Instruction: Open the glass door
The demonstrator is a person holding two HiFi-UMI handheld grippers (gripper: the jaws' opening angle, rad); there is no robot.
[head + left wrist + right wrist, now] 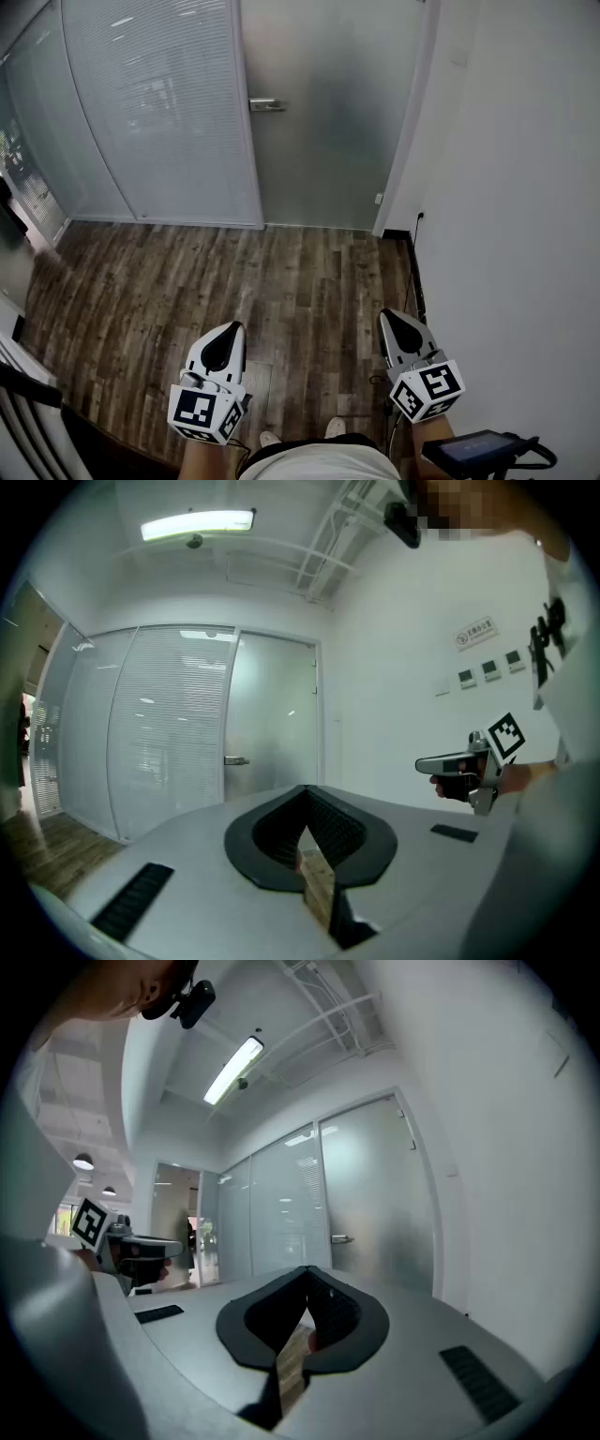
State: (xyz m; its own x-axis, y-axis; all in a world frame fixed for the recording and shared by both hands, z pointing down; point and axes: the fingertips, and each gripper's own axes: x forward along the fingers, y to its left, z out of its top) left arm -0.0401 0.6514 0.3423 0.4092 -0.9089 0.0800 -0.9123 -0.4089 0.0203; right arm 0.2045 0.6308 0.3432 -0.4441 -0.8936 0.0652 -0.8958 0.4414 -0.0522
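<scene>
The frosted glass door (328,131) stands closed at the far end of the wooden floor, its metal handle (265,105) on its left edge. Both grippers are held level, well short of the door. My left gripper (236,325) is shut with nothing in it, and my right gripper (384,313) is likewise shut and empty. In the left gripper view the door (272,724) and handle (235,760) lie far beyond the closed jaws of the left gripper (305,787). The right gripper view shows the handle (341,1238) beyond the closed tips of the right gripper (307,1269).
A curved glass partition with blinds (159,112) adjoins the door on the left. A white wall (525,187) runs close along the right, with a cable (413,281) at its foot. Wooden floor (234,272) stretches between me and the door. A dark device (478,450) sits at bottom right.
</scene>
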